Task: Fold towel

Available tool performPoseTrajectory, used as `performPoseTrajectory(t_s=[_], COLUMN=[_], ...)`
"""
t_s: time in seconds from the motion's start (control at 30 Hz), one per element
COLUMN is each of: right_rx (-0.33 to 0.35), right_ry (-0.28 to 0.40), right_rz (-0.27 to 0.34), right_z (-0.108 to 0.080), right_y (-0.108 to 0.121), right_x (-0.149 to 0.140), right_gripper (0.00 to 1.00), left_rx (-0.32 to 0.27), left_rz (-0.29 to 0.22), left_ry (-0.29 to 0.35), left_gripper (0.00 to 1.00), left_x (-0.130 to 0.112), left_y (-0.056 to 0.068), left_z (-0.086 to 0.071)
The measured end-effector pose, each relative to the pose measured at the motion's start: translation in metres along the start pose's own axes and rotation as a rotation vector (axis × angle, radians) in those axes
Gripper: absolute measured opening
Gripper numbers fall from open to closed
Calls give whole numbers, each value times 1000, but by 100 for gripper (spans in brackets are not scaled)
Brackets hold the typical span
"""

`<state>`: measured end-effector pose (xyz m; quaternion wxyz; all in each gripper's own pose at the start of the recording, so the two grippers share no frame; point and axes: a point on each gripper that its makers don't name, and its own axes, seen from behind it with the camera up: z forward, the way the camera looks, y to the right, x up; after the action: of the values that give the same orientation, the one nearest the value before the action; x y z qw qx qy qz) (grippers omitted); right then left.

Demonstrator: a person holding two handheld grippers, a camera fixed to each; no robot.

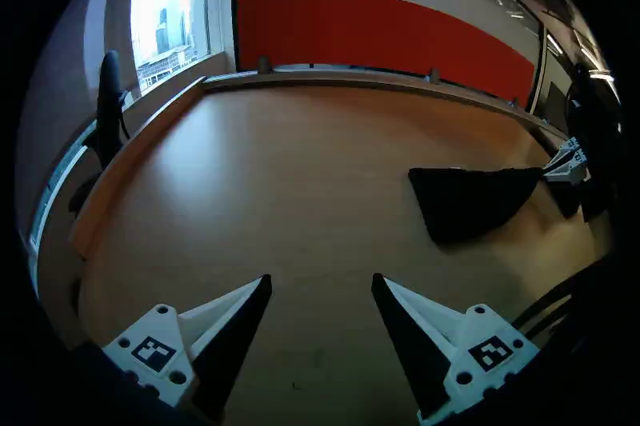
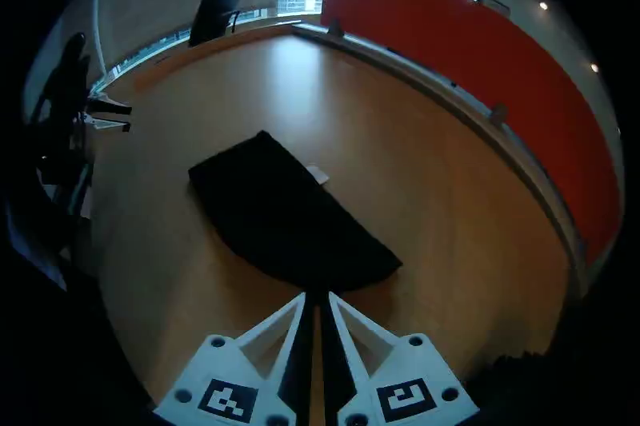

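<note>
Left gripper view: the left gripper [image 1: 321, 277], its two white fingers with black inner pads spread wide apart and holding nothing, hovers over the light wooden table [image 1: 304, 170]; each finger carries one square black-and-white marker, two in all. One black cloth towel [image 1: 468, 202] lies flat well to the right, tapering to a corner at the right gripper [image 1: 564, 169], which is small and partly lost in shadow at the edge, so its fingers are hard to make out here. One long red partition panel [image 1: 384, 30] runs behind the table, one bright window [image 1: 164, 14] stands at the left, and one black office chair [image 1: 110, 102] is cut off by the table's rim. Right gripper view: the right gripper [image 2: 318, 296] has its two fingers drawn almost together, the tips pinching the towel's [image 2: 280, 210] near edge, which they partly hide. One small white tag [image 2: 318, 175] shows at the towel's far side. The left gripper [image 2: 120, 116] appears dim at the far left, well apart from the cloth, the person holding it lost in darkness
</note>
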<state>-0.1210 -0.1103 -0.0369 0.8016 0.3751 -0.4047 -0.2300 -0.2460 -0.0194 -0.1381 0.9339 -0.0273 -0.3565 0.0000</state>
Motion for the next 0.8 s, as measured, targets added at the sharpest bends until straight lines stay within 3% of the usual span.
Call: performPoseTrajectory(t_s=[0.37, 0.8], right_rx=[21, 99], right_ry=[26, 92], right_rz=[-52, -176], right_z=[5, 26], right_y=[-6, -29], right_x=[30, 102], right_gripper=[5, 5], left_rx=[-3, -5], left_rz=[-10, -38], left_ry=[5, 10], left_gripper=[93, 93], left_x=[-1, -5], left_y=[1, 3], left_z=[-2, -4])
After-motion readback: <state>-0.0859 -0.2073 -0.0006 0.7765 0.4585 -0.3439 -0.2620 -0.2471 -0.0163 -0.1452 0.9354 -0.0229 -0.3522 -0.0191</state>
